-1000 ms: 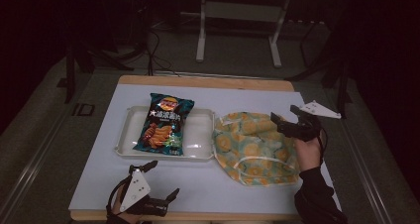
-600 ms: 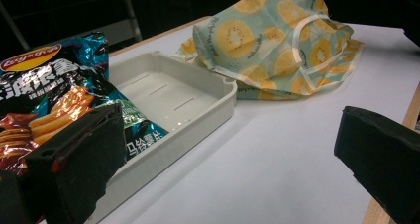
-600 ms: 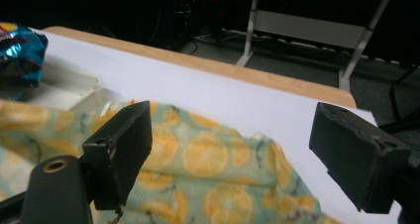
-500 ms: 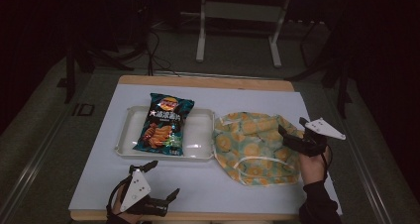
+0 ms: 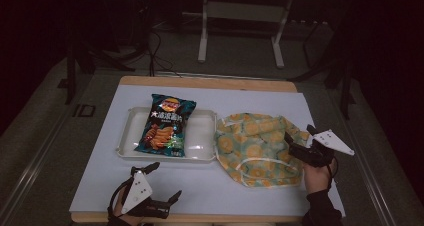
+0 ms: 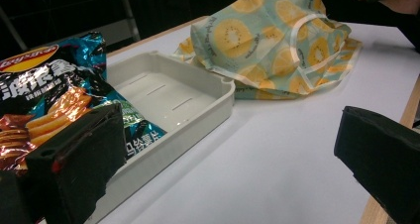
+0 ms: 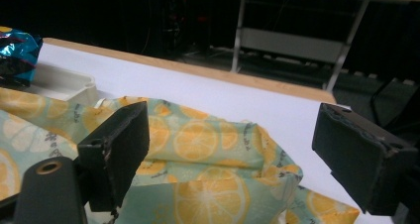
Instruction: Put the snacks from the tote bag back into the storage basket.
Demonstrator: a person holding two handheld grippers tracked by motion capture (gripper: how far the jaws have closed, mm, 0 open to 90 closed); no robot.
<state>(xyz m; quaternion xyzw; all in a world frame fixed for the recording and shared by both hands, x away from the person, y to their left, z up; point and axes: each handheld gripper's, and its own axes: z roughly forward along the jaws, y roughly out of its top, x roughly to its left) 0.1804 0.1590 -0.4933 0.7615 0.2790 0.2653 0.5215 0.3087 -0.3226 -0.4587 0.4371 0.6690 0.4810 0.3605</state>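
We see a chip bag lying across the left part of a white tray at mid-tabletop, and a lemon-print cloth bag slumped just right of the tray. The right hand-held gripper hovers released over the bag's right edge, placed, we judge, to take the fabric. The left hand-held gripper rests released and empty at the near edge.
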